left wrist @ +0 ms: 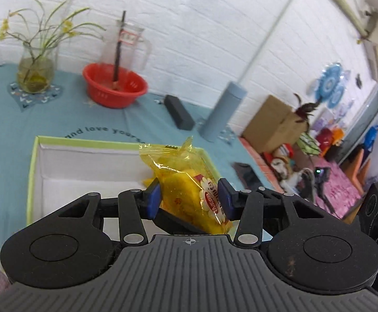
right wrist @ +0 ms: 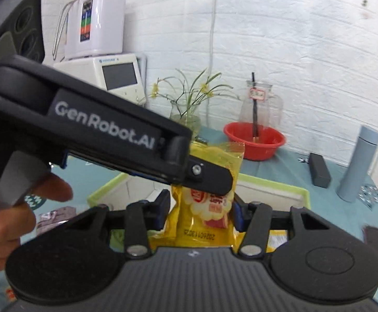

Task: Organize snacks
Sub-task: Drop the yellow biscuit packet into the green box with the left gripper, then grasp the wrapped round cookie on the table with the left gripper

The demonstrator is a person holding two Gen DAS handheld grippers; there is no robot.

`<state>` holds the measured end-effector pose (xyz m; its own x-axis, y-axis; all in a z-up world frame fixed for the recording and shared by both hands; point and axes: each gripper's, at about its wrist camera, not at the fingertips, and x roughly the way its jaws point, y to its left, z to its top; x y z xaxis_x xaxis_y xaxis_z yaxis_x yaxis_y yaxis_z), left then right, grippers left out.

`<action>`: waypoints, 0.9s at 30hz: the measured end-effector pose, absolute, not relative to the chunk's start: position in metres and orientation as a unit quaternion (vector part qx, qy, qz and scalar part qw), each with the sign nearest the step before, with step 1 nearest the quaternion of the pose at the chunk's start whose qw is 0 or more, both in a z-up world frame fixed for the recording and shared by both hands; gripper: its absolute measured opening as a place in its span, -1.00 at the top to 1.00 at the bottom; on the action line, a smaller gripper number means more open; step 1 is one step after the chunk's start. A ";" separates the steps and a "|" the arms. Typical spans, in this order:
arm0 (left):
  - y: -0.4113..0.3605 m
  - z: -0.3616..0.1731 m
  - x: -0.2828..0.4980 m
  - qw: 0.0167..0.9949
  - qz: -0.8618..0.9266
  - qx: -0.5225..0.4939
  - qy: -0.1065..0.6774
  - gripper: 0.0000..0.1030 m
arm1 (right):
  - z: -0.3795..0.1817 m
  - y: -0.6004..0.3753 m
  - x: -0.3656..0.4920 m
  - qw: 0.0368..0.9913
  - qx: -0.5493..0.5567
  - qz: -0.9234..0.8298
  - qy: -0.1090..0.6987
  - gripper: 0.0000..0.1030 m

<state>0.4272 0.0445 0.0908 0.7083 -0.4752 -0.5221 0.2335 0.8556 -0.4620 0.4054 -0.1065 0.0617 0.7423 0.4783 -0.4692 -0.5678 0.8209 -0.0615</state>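
Note:
A yellow snack packet (left wrist: 189,182) with a red and white label is held between the blue pads of my left gripper (left wrist: 190,199), above a white box with a green rim (left wrist: 32,166). In the right wrist view the same yellow packet (right wrist: 202,215) sits between the fingers of my right gripper (right wrist: 200,212), which is closed on its lower part. The left gripper's body (right wrist: 98,135) crosses this view from the left, its finger (right wrist: 209,179) against the packet's upper half. The box rim (right wrist: 275,184) shows behind.
On the teal tablecloth (left wrist: 6,135) stand a glass vase with plants (left wrist: 36,65), a red basin (left wrist: 114,85), a glass pitcher (left wrist: 126,49), a black case (left wrist: 180,113) and a blue-grey bottle (left wrist: 224,111). Cardboard box and toys lie beyond the table's right edge.

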 end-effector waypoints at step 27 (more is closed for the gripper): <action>0.003 0.014 0.295 0.849 -0.266 -0.250 0.381 -0.34 | -0.008 -0.227 0.241 0.957 0.001 0.132 0.258 -0.82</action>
<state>0.2952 0.0028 0.0141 0.5681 -0.6427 -0.5140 0.2613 0.7331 -0.6279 0.2406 -0.2266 -0.0081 0.8321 0.2527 -0.4937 -0.2519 0.9653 0.0695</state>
